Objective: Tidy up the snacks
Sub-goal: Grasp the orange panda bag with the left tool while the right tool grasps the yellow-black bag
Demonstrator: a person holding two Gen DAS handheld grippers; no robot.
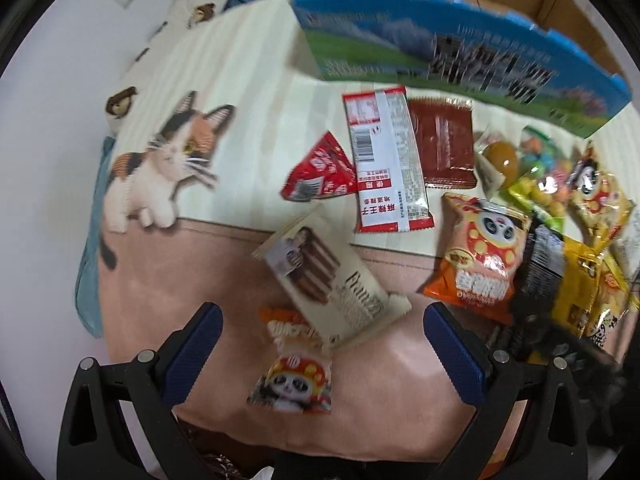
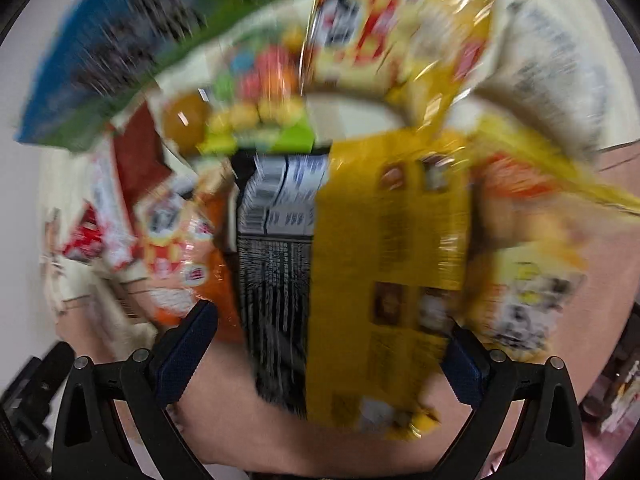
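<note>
Nearest the left gripper (image 1: 322,334), between its wide-spread blue-padded fingers (image 1: 192,354), lies a small panda-printed orange-and-white snack packet (image 1: 294,376) on the pink near part of the cat-printed blanket (image 1: 168,280). This gripper is released, holding and touching nothing. A cream wafer-stick packet with brown sticks pictured (image 1: 332,280) overlaps the panda packet's far end and slants toward the blanket's middle.

The right gripper (image 2: 332,354) is likewise spread wide with nothing clamped. Its view is heavily blurred, so contact is hard to judge. A yellow foil snack bag (image 2: 392,272) and a black packet with white barcode labels (image 2: 276,272) lie side by side in the gap between its fingers, apparently beneath them, not pinched.

Judging from this, the sorting has hardly begun: the snacks are scattered loose, and the step in hand looks like choosing and reaching for a first packet. The next move would call for lowering one pair of fingers astride a single packet and closing on its thin edge without catching its neighbour.

Farther off, on the cream striped part, sit a red triangular packet (image 1: 318,174), a long white-and-red wrapper (image 1: 386,160) and a dark red flat sachet (image 1: 444,144). Toward the right edge is an orange panda crisp bag (image 1: 480,256). Along the far edge stands a blue-and-green printed carton (image 1: 460,52).
</note>
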